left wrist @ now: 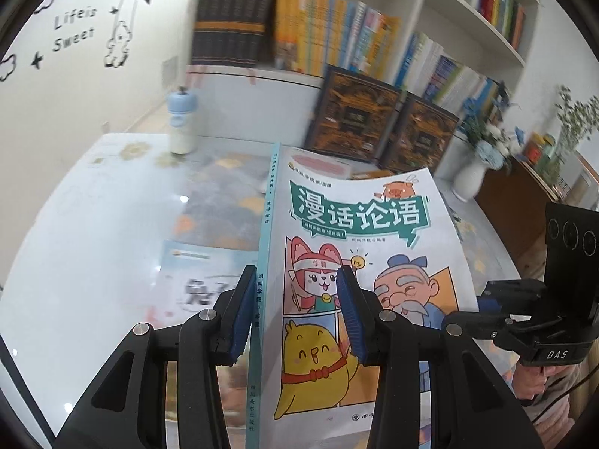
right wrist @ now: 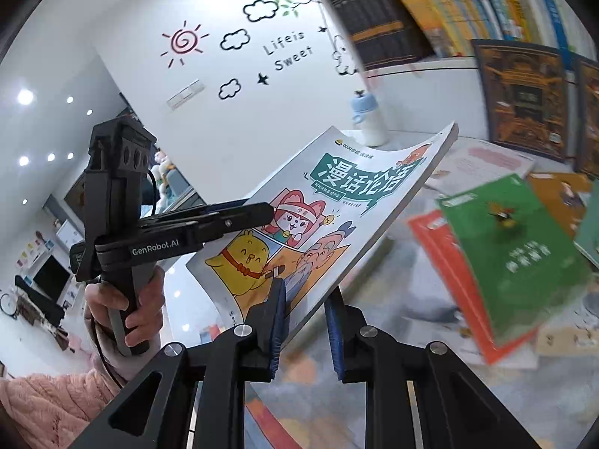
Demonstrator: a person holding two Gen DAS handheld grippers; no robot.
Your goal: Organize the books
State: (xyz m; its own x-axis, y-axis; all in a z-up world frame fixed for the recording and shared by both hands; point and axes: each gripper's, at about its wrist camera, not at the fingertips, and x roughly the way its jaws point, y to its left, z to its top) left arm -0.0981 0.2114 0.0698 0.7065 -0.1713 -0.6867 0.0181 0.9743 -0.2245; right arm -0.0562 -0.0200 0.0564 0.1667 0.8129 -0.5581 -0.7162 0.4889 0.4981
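A white comic book with a teal spine (left wrist: 359,247) is held up above the table, cover facing right. My left gripper (left wrist: 295,284) is shut on its spine edge; it also shows in the right wrist view (right wrist: 258,213), clamped across the cover. My right gripper (right wrist: 305,299) has its jaws on either side of the book's (right wrist: 329,202) lower page edge, with a small gap on the right; it also shows in the left wrist view (left wrist: 483,303) at the book's right edge. A green book (right wrist: 516,254) on a red one (right wrist: 445,258) lies on the table.
A bookshelf (left wrist: 337,37) full of upright books stands behind the table. Two dark boxed volumes (left wrist: 382,123) lean below it. A blue-capped bottle (left wrist: 183,123), a vase of flowers (left wrist: 475,172) and more flat books (left wrist: 202,273) are on the table (left wrist: 75,224).
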